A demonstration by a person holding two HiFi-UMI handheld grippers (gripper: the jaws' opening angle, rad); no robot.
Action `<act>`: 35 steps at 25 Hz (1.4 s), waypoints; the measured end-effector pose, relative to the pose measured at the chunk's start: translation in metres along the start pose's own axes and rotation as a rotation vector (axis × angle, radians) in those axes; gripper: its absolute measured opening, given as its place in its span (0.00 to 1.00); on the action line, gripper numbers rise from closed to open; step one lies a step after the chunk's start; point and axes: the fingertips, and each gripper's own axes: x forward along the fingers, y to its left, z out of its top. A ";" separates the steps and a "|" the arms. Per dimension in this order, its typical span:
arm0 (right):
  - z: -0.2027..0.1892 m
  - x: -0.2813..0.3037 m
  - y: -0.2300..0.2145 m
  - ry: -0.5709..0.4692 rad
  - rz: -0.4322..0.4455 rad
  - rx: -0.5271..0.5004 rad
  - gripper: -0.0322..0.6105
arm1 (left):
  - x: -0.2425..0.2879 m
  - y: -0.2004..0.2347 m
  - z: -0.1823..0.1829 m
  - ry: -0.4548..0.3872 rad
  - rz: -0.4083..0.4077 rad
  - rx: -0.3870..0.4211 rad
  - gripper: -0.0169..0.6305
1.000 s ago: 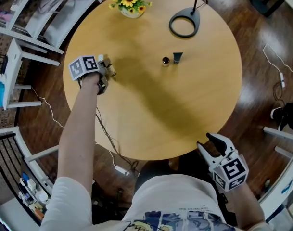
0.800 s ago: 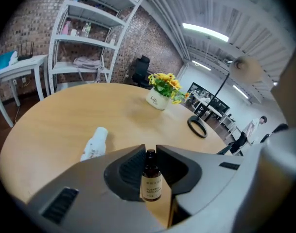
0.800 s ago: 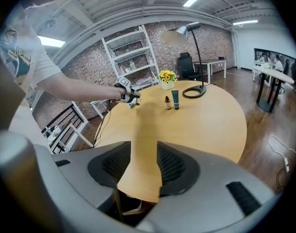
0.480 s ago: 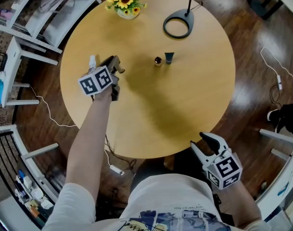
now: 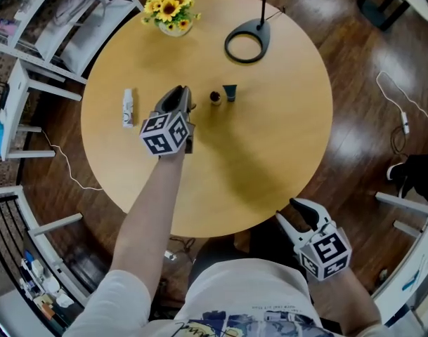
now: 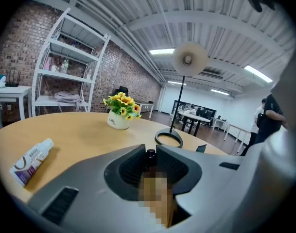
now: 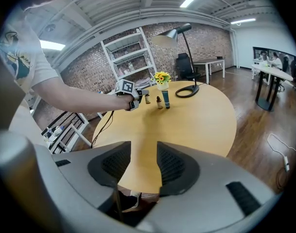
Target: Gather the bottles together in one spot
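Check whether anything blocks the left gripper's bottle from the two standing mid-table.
Nothing visible does. Only bare table lies between the left gripper, shut on its small bottle, and the brown bottle beside the teal bottle.

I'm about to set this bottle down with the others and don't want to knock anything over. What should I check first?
1. Left gripper grip: ok, jaws shut on the small bottle, with its dark cap showing between them.
2. Gathering spot: ok, the dark bottle and teal bottle stand upright, close together.
3. Path to the pair: ok, only bare table lies between.
4. Right gripper: ok, open, empty, off the near table edge.
5. White tube: not ok, it lies alone on the left side.
6. Held bottle upright: cannot tell.
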 end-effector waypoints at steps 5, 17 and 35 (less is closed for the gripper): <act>-0.004 -0.012 -0.022 0.013 -0.003 -0.005 0.36 | 0.016 -0.012 -0.008 -0.033 0.056 0.059 0.13; -0.014 -0.016 -0.050 0.066 0.016 -0.017 0.36 | 0.021 -0.009 -0.032 -0.094 0.134 0.045 0.13; -0.013 -0.005 -0.040 0.062 0.045 -0.023 0.36 | 0.005 -0.027 -0.045 -0.097 0.084 0.105 0.15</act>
